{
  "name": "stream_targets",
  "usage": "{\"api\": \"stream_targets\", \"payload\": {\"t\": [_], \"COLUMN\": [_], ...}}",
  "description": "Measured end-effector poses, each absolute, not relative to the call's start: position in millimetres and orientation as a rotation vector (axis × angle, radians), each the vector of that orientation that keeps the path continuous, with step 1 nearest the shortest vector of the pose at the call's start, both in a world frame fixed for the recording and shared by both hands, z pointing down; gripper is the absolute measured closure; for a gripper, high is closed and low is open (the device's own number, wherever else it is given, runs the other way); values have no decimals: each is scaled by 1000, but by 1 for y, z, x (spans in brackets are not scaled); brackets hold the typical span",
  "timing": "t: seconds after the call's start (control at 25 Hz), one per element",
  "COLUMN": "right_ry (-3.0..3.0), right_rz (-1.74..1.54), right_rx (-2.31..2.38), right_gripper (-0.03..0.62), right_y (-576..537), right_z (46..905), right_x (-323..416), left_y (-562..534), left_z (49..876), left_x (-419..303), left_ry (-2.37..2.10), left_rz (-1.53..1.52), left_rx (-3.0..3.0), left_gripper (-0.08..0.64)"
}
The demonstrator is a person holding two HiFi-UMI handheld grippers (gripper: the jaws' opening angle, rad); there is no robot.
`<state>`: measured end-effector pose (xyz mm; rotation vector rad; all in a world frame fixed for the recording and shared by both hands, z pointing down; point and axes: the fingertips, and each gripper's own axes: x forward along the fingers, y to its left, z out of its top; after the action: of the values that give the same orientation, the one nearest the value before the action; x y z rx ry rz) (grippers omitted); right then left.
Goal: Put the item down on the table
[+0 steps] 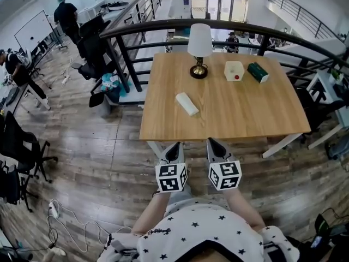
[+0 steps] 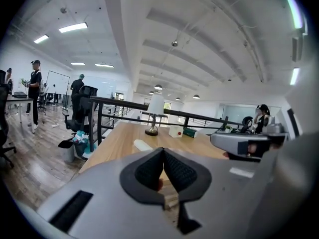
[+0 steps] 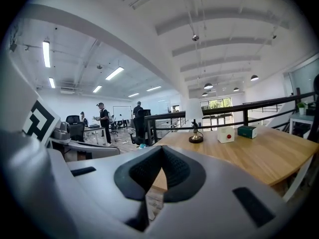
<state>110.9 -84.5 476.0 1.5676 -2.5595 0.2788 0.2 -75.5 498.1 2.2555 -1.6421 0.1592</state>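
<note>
The white oblong item [image 1: 187,103] lies flat and aslant on the wooden table [image 1: 245,113], just left of centre in the head view, well apart from both grippers. In the left gripper view it shows as a pale shape [image 2: 143,145] on the tabletop just above the jaws.

Above it in the head view, toward the table's far edge, a lamp [image 1: 199,48] with a white shade stands on a dark, brass-toned base. To the lamp's right sits a white box with a red dot [image 1: 234,70], and just right of that a dark green box [image 1: 258,72] lies at an angle.

The left gripper [image 1: 175,146] and the right gripper [image 1: 212,142] hang side by side at lower centre of the frame, off the table's near edge and over the plank floor, their marker cubes toward the person. In the left gripper view the claw [image 2: 162,151] is closed, pads meeting at the tips, with nothing gripped. In the right gripper view the claw [image 3: 161,148] is likewise pressed together and empty.

A dark railing [image 1: 163,29] curves behind the table across the top of the frame. Office chairs [image 1: 95,48] stand at upper left, where a person in dark clothes [image 1: 66,16] stands among desks.
</note>
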Motion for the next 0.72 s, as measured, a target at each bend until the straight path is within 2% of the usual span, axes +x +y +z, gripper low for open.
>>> {"api": "stream_targets", "payload": {"t": [0.72], "right_ry": [-2557], "right_rz": [275], "right_rx": [1593], "right_gripper": [598], "right_y": [-88], "right_z": [471], "right_x": [107], "left_y": [-80], "left_z": [496], "left_x": [-8], "left_ry": [-1640], "left_rz": [175], "left_rx": [2258], "left_gripper": [548]}}
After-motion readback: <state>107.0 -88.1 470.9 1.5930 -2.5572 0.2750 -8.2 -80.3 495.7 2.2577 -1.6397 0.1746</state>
